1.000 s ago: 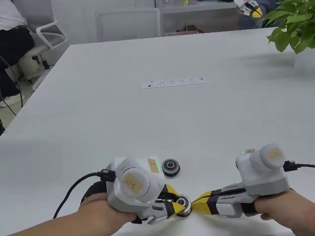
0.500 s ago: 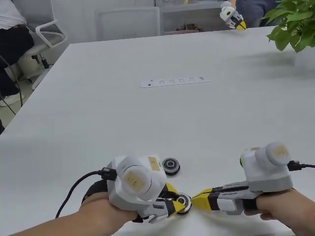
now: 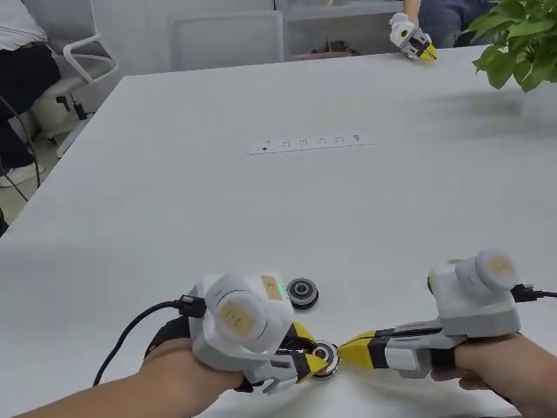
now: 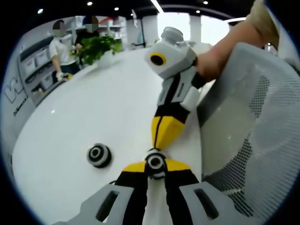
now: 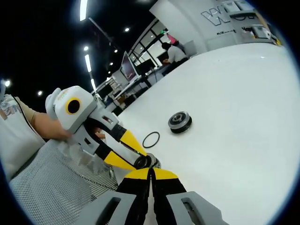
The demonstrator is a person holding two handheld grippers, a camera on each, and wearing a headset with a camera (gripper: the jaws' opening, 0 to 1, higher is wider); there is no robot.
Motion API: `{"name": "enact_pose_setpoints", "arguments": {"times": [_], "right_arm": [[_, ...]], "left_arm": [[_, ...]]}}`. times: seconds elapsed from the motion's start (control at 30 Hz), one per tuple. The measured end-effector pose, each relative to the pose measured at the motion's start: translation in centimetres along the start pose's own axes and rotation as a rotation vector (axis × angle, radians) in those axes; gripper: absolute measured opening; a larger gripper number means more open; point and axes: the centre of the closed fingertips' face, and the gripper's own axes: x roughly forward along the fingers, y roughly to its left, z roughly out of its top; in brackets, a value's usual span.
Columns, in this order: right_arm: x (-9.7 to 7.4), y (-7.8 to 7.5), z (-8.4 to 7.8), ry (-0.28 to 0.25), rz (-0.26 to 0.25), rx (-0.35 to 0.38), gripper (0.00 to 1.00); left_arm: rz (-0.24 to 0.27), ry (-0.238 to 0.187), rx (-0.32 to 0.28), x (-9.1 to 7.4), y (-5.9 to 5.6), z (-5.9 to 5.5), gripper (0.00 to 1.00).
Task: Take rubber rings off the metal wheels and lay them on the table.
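My left gripper [image 3: 315,359] is at the near table edge, shut on a small metal wheel [image 3: 325,355]; in the left gripper view that wheel [image 4: 155,163] sits between its yellow tips [image 4: 155,166]. My right gripper [image 3: 342,349] points at the wheel from the right, its jaws shut and nothing visible between them [image 5: 151,172]. Its tips [image 4: 165,136] end just short of the wheel. A second wheel with a black rubber ring [image 3: 302,293] lies on the table behind. A loose black rubber ring [image 5: 151,139] lies flat beside my left gripper [image 5: 138,158].
A white power strip [image 3: 312,144] lies mid-table. A green plant [image 3: 518,43] stands at the far right corner. Another person's gripper [image 3: 413,37] rests at the far edge. Chairs [image 3: 87,57] stand at the far left, and a mesh chair back [image 4: 243,136] is close behind me.
My right gripper has drawn back slightly to the right, away from the held wheel. The other person's gripper at the far edge has come down to the table.
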Motion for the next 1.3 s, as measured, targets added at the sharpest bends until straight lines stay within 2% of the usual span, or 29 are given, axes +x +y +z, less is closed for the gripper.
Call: {"name": "enact_pose_setpoints", "arguments": {"times": [0.67,1.3], "right_arm": [[-0.02,-0.03,0.12,-0.007,0.003,0.006,0.00],[0.08,0.53,0.33,-0.021,0.035,0.050,0.00]], "left_arm": [[-0.003,-0.009,-0.015,0.02,0.06,0.04,0.13],[0.000,-0.009,-0.018,0.06,0.05,0.07,0.13]]}}
